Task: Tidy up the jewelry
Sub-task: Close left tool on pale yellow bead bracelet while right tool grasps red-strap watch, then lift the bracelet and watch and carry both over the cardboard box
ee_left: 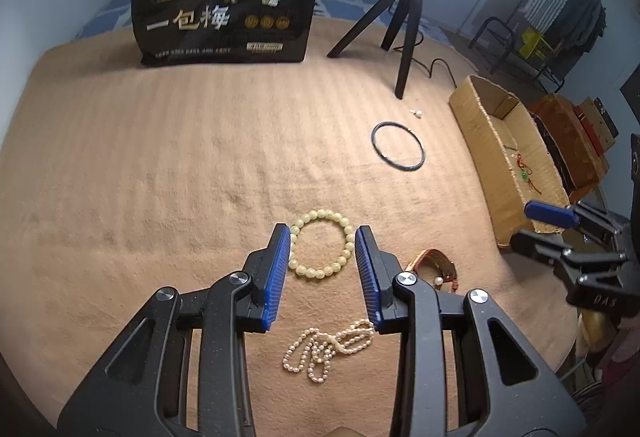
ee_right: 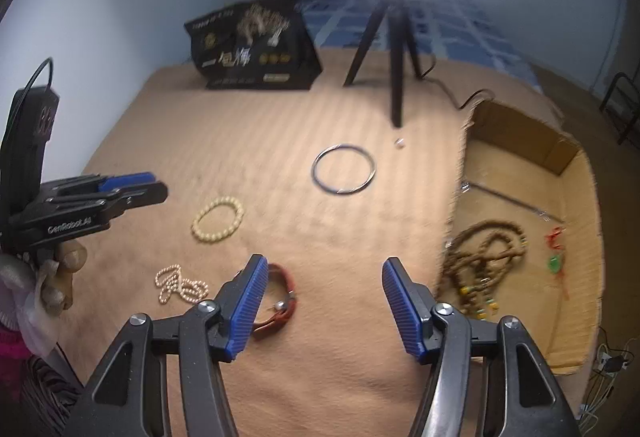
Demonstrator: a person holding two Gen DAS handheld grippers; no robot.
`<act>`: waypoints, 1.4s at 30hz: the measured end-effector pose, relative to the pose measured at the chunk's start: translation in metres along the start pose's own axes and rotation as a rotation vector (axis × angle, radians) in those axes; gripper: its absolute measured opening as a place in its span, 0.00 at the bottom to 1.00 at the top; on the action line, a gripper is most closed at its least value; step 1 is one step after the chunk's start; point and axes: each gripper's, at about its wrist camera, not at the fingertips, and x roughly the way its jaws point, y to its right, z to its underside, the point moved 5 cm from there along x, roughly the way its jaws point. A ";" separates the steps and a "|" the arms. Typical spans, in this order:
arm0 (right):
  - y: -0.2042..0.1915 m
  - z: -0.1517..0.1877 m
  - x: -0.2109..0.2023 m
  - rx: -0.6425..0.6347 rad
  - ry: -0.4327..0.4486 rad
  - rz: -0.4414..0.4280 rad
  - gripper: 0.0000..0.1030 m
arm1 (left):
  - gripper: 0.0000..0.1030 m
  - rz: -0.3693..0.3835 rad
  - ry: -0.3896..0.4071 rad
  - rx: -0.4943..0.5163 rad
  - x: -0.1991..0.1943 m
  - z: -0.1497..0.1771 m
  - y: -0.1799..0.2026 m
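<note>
On the tan blanket lie a pale bead bracelet [ee_left: 321,245] [ee_right: 218,219], a pink pearl necklace [ee_left: 328,351] [ee_right: 180,284], a brown leather bracelet with a pearl [ee_left: 436,271] [ee_right: 282,303], a dark ring bangle [ee_left: 397,145] [ee_right: 344,168] and a small white bead [ee_left: 417,112] [ee_right: 399,143]. My left gripper [ee_left: 323,237] is open, its fingers either side of the bead bracelet, just above it. My right gripper [ee_right: 324,269] is open and empty beside the leather bracelet. The cardboard box [ee_right: 576,173] [ee_left: 480,133] at right holds brown prayer beads [ee_right: 484,257] and a red-green charm [ee_right: 555,257].
A black tripod [ee_left: 404,25] [ee_right: 394,57] with a ring light stands at the back, its cable trailing right. A black snack bag [ee_left: 224,13] [ee_right: 252,45] stands at the back left. The box lies along the blanket's right edge.
</note>
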 end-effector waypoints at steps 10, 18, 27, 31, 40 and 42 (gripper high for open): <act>-0.010 0.007 0.033 0.007 -0.096 -0.030 0.44 | 0.32 0.010 -0.061 -0.048 0.033 0.005 -0.012; -0.014 0.009 0.048 0.009 -0.128 -0.041 0.38 | 0.32 0.010 -0.084 -0.082 0.051 0.006 -0.022; -0.016 0.009 0.063 0.013 -0.153 -0.041 0.33 | 0.31 -0.003 -0.111 -0.057 0.068 0.011 -0.019; -0.018 0.012 0.070 0.013 -0.167 -0.039 0.30 | 0.26 -0.006 -0.118 -0.044 0.074 0.011 -0.017; -0.019 0.016 0.086 0.016 -0.197 -0.023 0.17 | 0.07 -0.022 -0.113 -0.047 0.080 0.009 -0.021; -0.019 0.016 0.087 0.017 -0.196 -0.026 0.14 | 0.07 -0.020 -0.112 -0.048 0.080 0.009 -0.022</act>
